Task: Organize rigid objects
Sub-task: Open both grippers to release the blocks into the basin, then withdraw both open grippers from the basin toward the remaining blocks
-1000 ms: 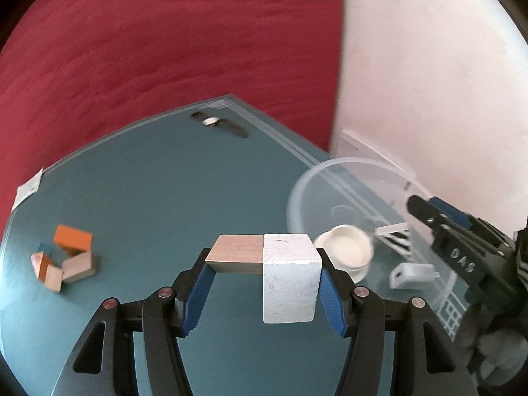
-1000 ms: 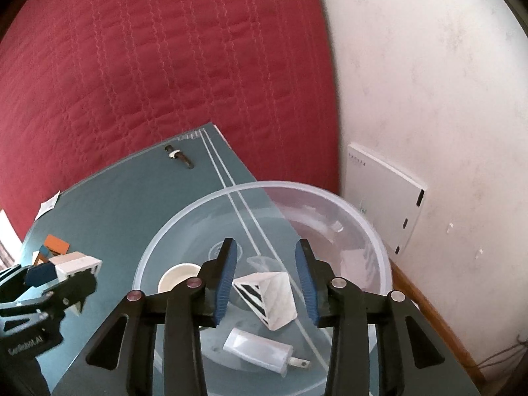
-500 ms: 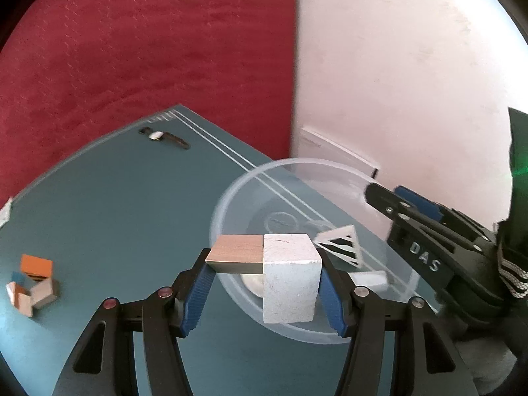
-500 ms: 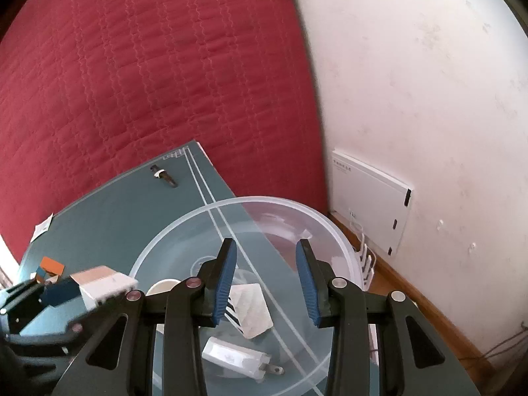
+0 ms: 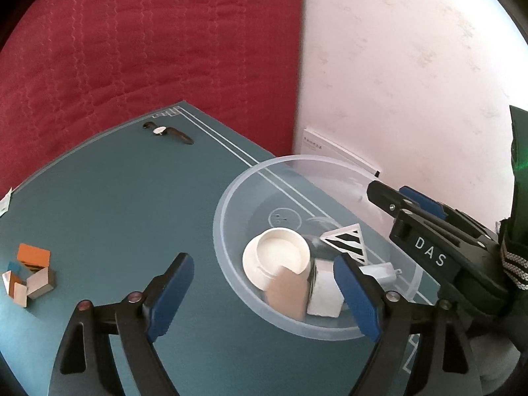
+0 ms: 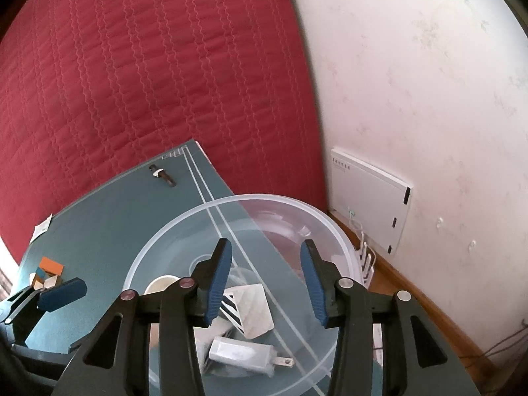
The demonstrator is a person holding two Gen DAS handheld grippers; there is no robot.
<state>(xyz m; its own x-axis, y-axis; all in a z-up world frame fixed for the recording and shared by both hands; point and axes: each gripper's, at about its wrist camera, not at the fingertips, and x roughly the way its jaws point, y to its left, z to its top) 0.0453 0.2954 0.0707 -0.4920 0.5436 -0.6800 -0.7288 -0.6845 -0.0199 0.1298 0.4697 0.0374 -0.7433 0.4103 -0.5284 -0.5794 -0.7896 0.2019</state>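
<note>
A clear plastic bowl (image 5: 231, 194) stands at the right of the teal mat. In it lie a white round lid (image 5: 277, 260), a tan and white block (image 5: 303, 292), a striped white block (image 5: 346, 241) and a white charger plug (image 5: 379, 269). My left gripper (image 5: 264, 293) is open and empty, spread above the bowl's near rim. My right gripper (image 6: 265, 283) is open and empty above the bowl (image 6: 330, 221); below it lie the striped block (image 6: 250, 307) and the plug (image 6: 244, 353).
Several small orange, white and tan blocks (image 5: 29, 274) lie in a cluster at the mat's left. A wristwatch (image 5: 165, 131) lies at the far edge. A red quilted cover hangs behind; a white wall and a white panel (image 6: 369, 198) are to the right.
My left gripper carried the tan and white block over the bowl, then opened; the block now lies in the bowl. My right gripper has risen a little, still open.
</note>
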